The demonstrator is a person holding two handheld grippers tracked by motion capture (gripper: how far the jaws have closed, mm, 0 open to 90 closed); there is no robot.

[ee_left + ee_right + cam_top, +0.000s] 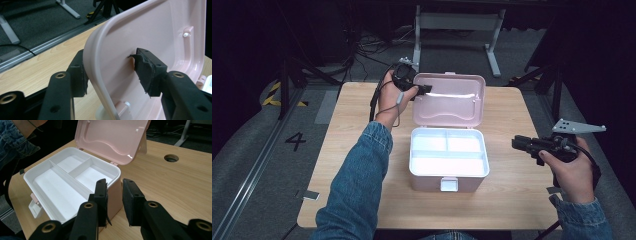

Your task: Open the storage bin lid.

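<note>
My left gripper pinches the pink lid edge: thin, stiff, slick plastic, probably light. Right gripper hangs slightly parted beside the box, holding nothing.

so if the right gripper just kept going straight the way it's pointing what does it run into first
Most likely the pink box. The right gripper, jaws slightly apart, points at the box's near side wall, just below the white tray rim. Nothing lies between them, though the exact gap is hard to judge.
</note>
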